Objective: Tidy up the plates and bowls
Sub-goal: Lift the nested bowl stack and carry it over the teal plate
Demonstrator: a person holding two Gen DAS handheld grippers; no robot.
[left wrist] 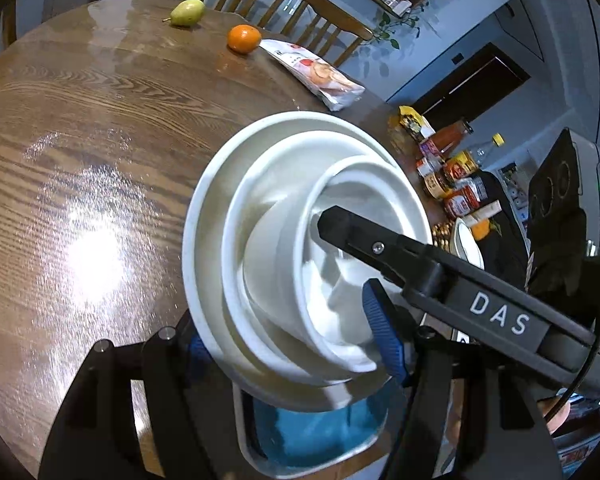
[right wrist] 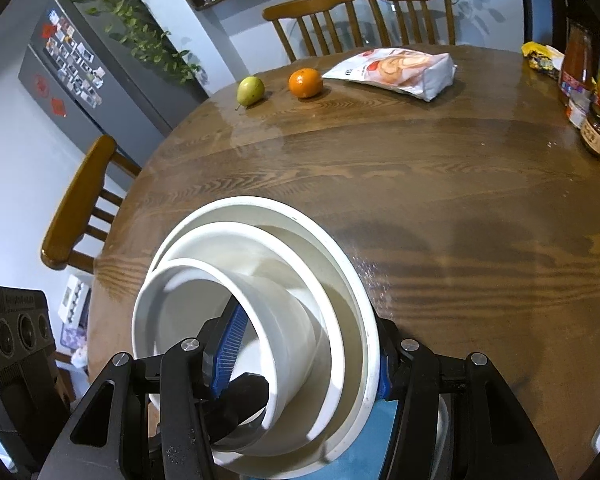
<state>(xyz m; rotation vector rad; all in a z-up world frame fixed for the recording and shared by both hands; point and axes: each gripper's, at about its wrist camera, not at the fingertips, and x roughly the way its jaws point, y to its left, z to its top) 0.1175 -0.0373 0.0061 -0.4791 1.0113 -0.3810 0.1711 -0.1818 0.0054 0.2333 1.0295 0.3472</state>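
Observation:
Three nested white bowls (left wrist: 260, 248) are held tilted above a white tray with a blue mat (left wrist: 320, 428) at the table's near edge. My left gripper (left wrist: 292, 348) is shut on the stack's near rims, one blue pad inside the smallest bowl (left wrist: 340, 320), the other behind the largest. My right gripper (right wrist: 304, 364) is shut on the same stack (right wrist: 284, 304) from the other side, one blue pad (right wrist: 230, 352) inside. The right gripper's black finger (left wrist: 380, 246) shows in the left wrist view reaching into the smallest bowl.
On the round wooden table (right wrist: 420, 184) lie a pear (right wrist: 250, 90), an orange (right wrist: 305, 82) and a snack bag (right wrist: 400, 70) at the far side. Jars and bottles (right wrist: 588, 92) stand at the right edge. Wooden chairs (right wrist: 80, 208) surround the table.

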